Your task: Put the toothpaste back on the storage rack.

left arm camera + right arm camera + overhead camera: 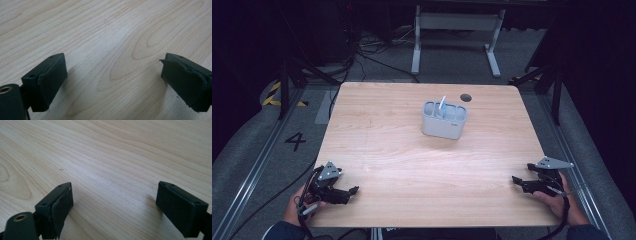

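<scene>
Left gripper (113, 82): jaws wide apart, nothing between them but bare wood grain. Right gripper (113, 207): jaws likewise spread, empty, bare wood below.

In the high view the left gripper (353, 190) lies low at the near left corner of the counter (387, 150), and the right gripper (515, 180) at the near right corner, each in a hand, tips turned inward toward one another. Both are well apart from the grey caddy (444, 120), which stands upright beyond the counter's middle, toward the far edge. A thin white stick (442, 106) leans out of one of its compartments; which compartment I cannot tell. A dark round hole (466, 97) in the counter sits just behind the caddy, to its right.

Judgement: nothing held or touched, so this reads as a rest pose between grasps. Next move likely calls for one gripper to travel forward to the caddy, jaws kept spread, then line up on the stick or the caddy's wall before closing.
</scene>
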